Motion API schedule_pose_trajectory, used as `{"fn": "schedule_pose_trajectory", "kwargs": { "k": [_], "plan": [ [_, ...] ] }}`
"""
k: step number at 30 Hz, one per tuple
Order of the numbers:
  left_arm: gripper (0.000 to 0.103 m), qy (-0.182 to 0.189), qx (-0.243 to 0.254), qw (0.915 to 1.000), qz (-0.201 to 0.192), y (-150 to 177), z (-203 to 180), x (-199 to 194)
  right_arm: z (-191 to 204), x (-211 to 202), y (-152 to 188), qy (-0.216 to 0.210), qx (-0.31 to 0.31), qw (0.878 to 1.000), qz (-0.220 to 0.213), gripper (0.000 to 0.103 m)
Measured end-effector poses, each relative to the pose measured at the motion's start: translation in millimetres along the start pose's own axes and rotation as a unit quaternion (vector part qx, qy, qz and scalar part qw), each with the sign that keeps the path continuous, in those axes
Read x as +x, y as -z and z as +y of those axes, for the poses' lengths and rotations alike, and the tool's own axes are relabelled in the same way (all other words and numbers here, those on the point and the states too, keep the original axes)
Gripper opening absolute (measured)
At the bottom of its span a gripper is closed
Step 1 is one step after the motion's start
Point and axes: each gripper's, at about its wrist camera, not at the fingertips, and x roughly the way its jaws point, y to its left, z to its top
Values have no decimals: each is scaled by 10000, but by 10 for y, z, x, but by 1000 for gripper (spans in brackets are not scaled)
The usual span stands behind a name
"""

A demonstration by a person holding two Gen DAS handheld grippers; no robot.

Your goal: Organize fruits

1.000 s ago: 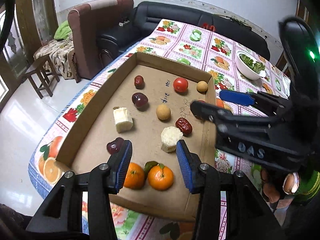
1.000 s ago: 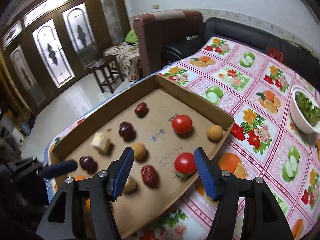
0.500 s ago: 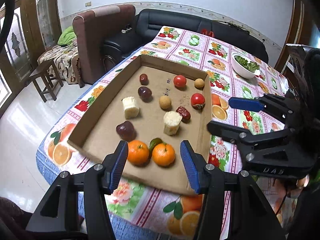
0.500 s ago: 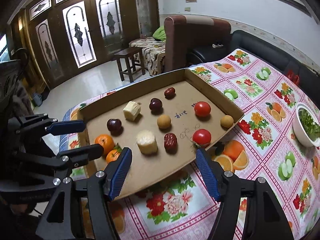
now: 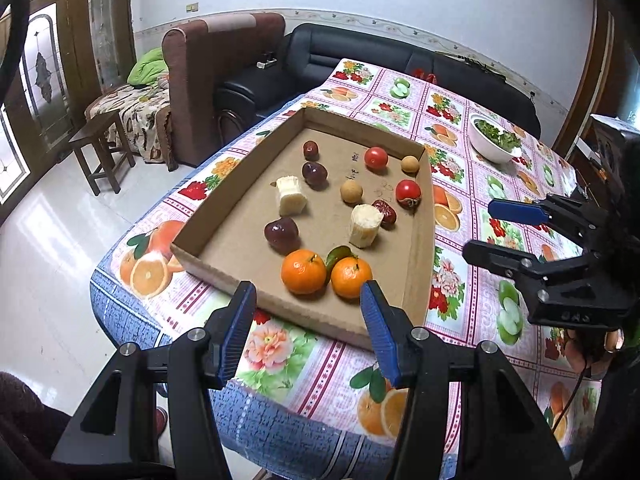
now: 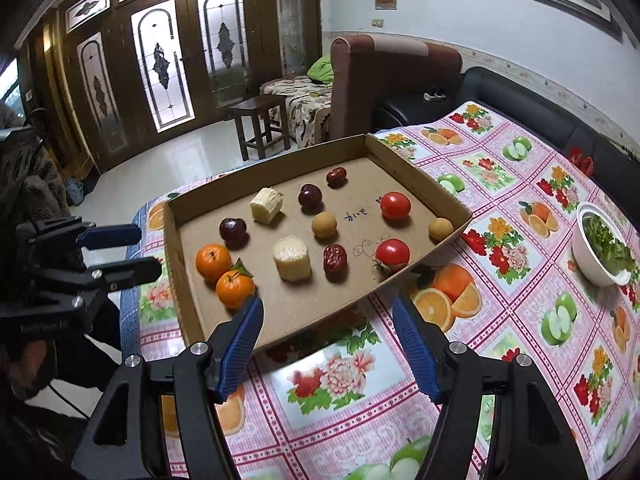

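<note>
Both grippers have drawn back from the cardboard tray (image 5: 420, 280), jaws apart and empty, their handles cut off below.

Pen scribbles on cardboard tray (image 6: 188, 312) floor, not legible.

tray (image 5: 419, 240): we saw plain brown
tangerines (image 5: 303, 271): we logged orange
tomatoes (image 6: 395, 205): we noted red
tablecloth (image 6: 500, 344): pink checks, fruit and flower prints
bowl (image 6: 588, 264): white

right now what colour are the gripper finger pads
Blue, ribbed pads on black fingers; clearest in the right wrist view.
</note>
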Motion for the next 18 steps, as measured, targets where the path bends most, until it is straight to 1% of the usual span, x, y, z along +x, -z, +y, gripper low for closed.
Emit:
{"fn": "schedule_pose_trajectory", "kwargs": {
  "k": [6, 18],
  "plan": [
    [53, -22, 87, 9999, 63, 95, -29, -20, 113, -57, 102, -77, -272, 9996, 18, 69],
    [53, -88, 154, 9998, -7, 213, 15, -126, 144, -121, 181, -60, -305, 9995, 16, 69]
  ]
}}
